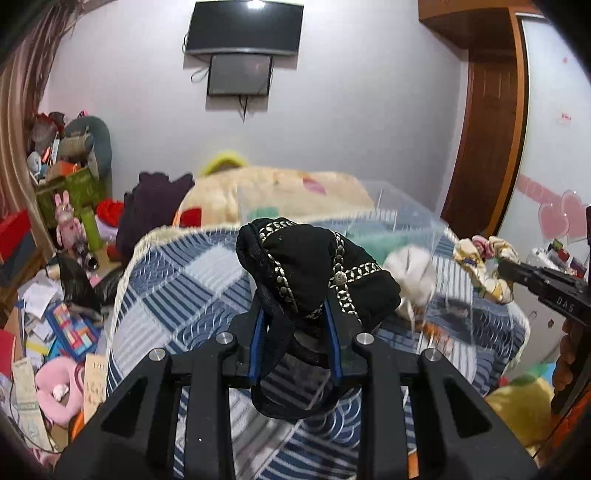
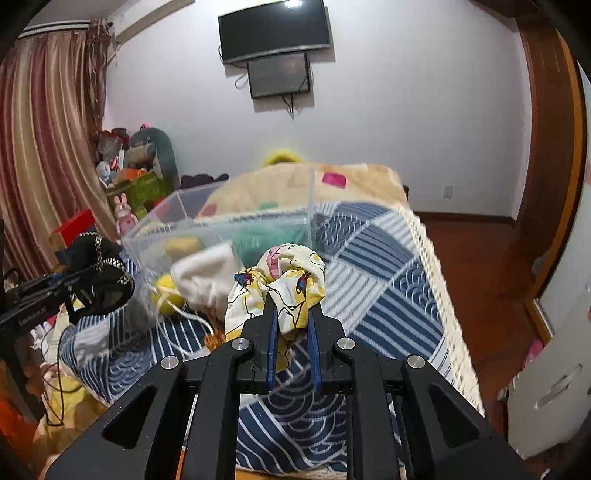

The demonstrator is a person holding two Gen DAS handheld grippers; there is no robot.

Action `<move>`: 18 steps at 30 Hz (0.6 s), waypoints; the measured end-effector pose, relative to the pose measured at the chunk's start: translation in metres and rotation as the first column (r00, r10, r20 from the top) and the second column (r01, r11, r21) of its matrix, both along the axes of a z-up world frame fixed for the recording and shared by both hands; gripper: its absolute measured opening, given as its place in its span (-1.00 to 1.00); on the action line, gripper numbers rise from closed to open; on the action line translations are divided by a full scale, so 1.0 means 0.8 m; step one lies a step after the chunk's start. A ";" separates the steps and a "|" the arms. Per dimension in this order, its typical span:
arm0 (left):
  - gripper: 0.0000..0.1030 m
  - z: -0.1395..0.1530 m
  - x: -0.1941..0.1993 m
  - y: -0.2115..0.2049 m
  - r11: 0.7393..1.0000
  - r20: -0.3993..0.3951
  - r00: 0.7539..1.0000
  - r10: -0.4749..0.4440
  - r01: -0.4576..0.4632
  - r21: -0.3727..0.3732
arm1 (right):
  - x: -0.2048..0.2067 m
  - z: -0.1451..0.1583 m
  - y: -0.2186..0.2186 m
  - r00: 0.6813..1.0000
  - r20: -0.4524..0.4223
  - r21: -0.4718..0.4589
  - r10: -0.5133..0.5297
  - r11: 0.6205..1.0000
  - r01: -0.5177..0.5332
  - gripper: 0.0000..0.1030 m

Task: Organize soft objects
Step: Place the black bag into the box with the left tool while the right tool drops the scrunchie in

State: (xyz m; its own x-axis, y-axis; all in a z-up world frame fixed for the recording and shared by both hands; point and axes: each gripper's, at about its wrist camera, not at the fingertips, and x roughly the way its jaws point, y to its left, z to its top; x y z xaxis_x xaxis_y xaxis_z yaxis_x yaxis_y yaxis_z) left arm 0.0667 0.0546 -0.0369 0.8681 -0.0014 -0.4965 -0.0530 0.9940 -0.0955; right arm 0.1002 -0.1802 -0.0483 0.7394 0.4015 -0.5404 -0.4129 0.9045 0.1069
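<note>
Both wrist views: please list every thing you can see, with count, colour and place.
black cloth: 1, black with silver chain trim, held in left tongs above the bed
floral cloth: 1, yellow and white with print, held in right tongs
clear box: 1, transparent, on the bed, holding soft things
white pouch: 1, white with drawstring, in the box
bedspread: 1, blue and white, covering the bed
blanket: 1, cream, at the bed's far end
screens: 2, black, on the wall
curtain: 1, red and beige striped, left
left tongs: 1, black with blue pads
right tongs: 1, black with blue pads
</note>
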 end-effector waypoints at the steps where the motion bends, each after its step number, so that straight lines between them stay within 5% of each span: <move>1: -0.45 0.006 0.004 0.000 1.000 0.009 1.000 0.000 0.000 0.002 | 0.002 0.005 0.002 1.000 0.007 0.001 0.002 1.000 -0.002 -0.75; 18: -0.44 0.055 0.076 0.031 0.999 0.083 0.996 0.030 -0.032 0.022 | 0.057 0.049 0.054 0.994 0.095 -0.001 0.052 0.999 -0.053 -0.75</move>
